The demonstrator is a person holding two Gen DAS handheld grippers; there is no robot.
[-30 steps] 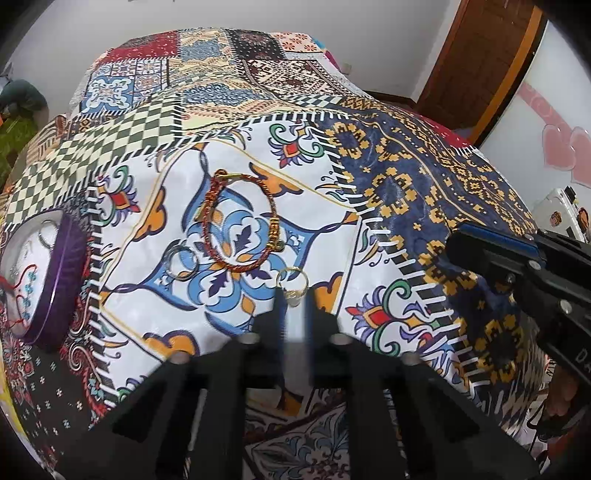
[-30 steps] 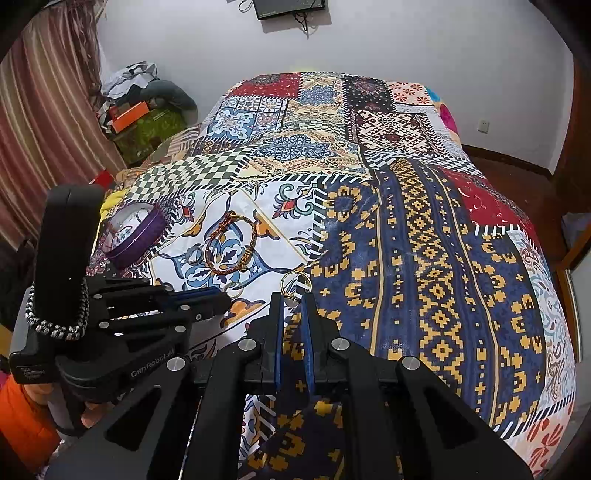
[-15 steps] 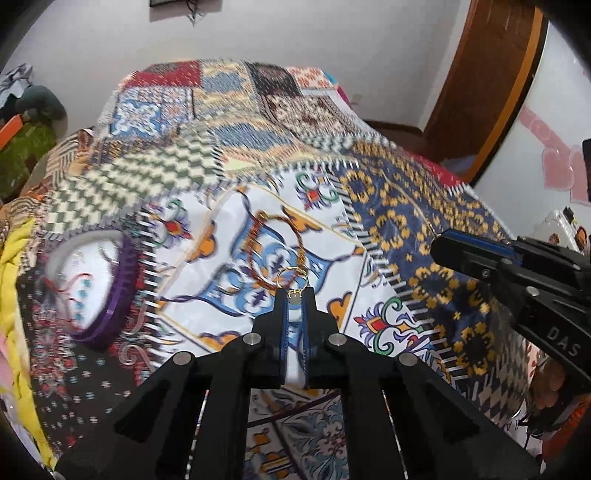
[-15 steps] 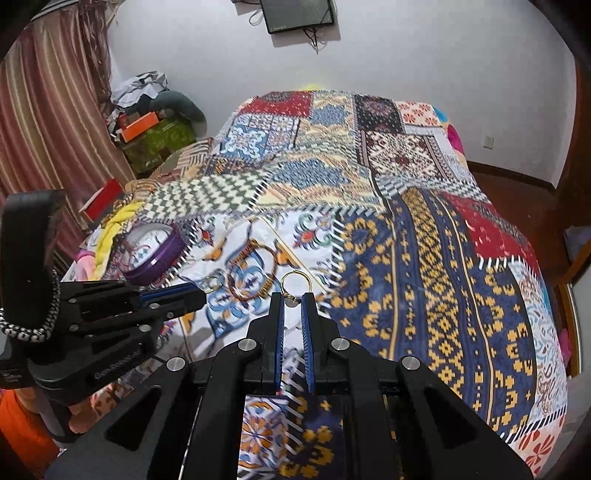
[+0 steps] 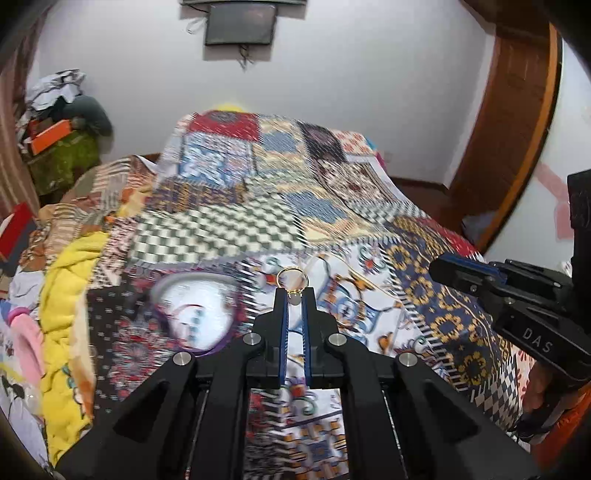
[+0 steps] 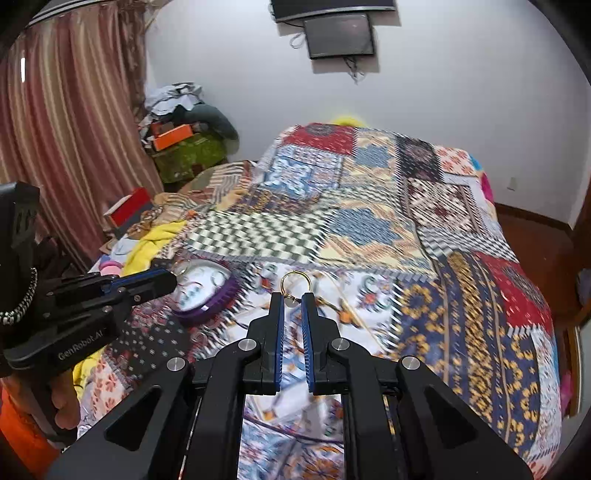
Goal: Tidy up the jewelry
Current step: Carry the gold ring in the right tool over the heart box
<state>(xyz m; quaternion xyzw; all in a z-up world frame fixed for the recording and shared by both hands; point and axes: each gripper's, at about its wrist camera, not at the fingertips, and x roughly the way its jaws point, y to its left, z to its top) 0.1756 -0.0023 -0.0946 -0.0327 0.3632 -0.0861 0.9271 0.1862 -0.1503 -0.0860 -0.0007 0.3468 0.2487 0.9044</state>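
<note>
In the left wrist view my left gripper (image 5: 294,293) is shut on a thin gold ring (image 5: 293,275) with a pale bead, held above the patchwork bedspread (image 5: 229,229). The round purple-rimmed box (image 5: 221,343), white inside, lies just left of and below the tips. In the right wrist view my right gripper (image 6: 293,299) pinches a similar gold ring (image 6: 294,282) by its bead. The purple box (image 6: 221,301) sits to its left, with the left gripper (image 6: 168,282) hovering at the box's near-left edge. The bed surface is motion-blurred.
A yellow blanket (image 5: 66,280) and pink items bunch at the bed's left edge. A pile of clothes and an orange box (image 6: 173,136) stands by the curtain (image 6: 62,147). A wall screen (image 6: 338,35) hangs above the bed, and a wooden door frame (image 5: 517,140) is at right.
Both grippers rose off the bedspread, each with a gold ring in its tips, and swung left toward the purple box. The views tilted up to show the wall.
</note>
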